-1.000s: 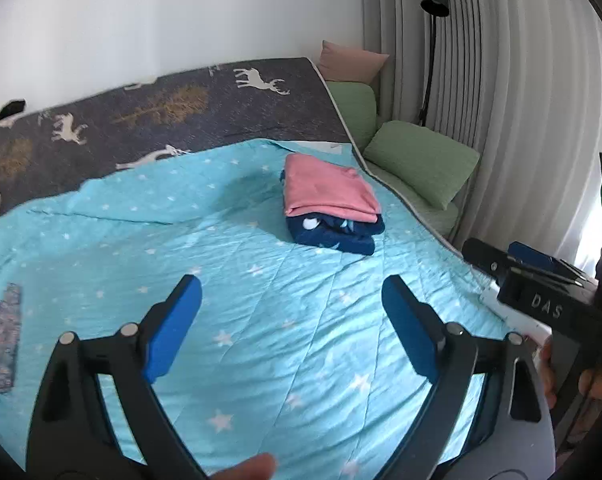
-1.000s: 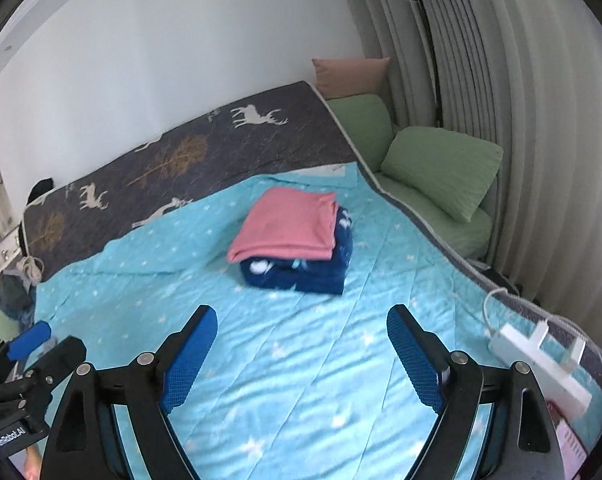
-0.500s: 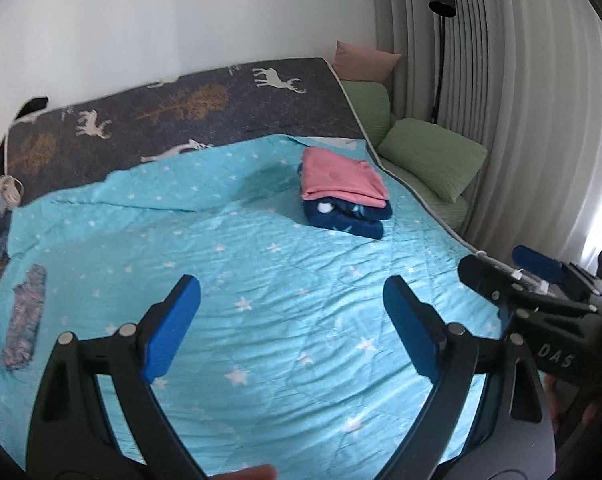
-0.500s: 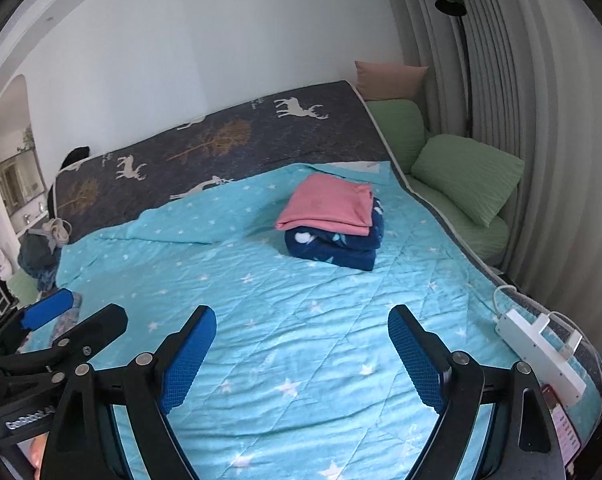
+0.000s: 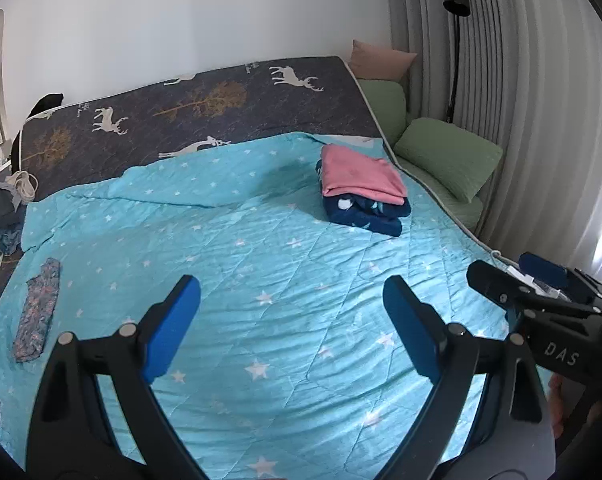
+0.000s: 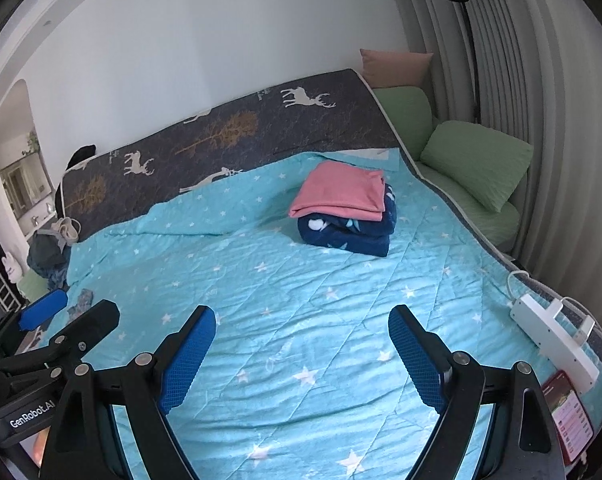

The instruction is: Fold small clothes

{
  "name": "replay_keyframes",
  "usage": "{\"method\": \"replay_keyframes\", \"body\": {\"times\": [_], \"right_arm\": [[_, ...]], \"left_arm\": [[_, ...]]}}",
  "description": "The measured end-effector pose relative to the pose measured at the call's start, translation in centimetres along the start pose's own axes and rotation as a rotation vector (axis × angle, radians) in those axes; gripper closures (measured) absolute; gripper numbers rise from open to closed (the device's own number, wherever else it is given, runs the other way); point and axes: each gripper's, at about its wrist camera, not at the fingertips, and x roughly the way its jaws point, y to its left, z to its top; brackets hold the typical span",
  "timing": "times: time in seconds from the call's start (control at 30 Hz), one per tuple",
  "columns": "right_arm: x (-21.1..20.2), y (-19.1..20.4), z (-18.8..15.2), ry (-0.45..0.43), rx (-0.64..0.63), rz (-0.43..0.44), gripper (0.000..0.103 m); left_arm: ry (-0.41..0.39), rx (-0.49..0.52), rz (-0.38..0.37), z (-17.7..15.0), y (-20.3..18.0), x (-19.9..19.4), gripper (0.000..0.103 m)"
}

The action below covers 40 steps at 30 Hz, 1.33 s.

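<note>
Both grippers have drawn back from the folded stack over the last second, so more of the bed now shows beyond them. On the left gripper (image 5: pixel 291 324) the jaws stand wide apart with nothing between them, hanging above the near part of the turquoise star quilt (image 5: pixel 261 248). The right gripper (image 6: pixel 301 354) is the same: jaws spread wide, holding nothing, only quilt showing in the gap.

Beyond both, toward the far right side of the quilt, sits the finished pile: a pink garment (image 6: pixel 341 194) folded square and laid on top of a folded navy patterned garment (image 6: pixel 349 234). I'd guess it was parked there, near the green pillow (image 6: pixel 475 160), to keep the middle of the quilt free as a folding surface.

Well apart from the stack, at the quilt's near left edge, lies a small floral garment (image 5: pixel 37 318), a narrow strip, unfolded as far as I can tell. It looks like the next piece. A white power strip (image 6: pixel 553 340) rests at the bed's right edge, near the stack's side but clear of it.
</note>
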Motion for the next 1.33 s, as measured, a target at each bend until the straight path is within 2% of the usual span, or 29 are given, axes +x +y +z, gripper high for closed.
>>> {"method": "replay_keyframes", "body": {"times": [0.37, 1.33], "right_arm": [[0.52, 0.36, -0.01, 0.005, -0.016, -0.02, 0.013], [0.51, -0.1, 0.53, 0.005, -0.022, -0.038, 0.013]], "left_arm": [[-0.007, 0.016, 0.037, -0.22, -0.08, 0.4, 0.01], [-0.007, 0.04, 0.03, 0.0, -0.91, 0.32, 0.01]]}}
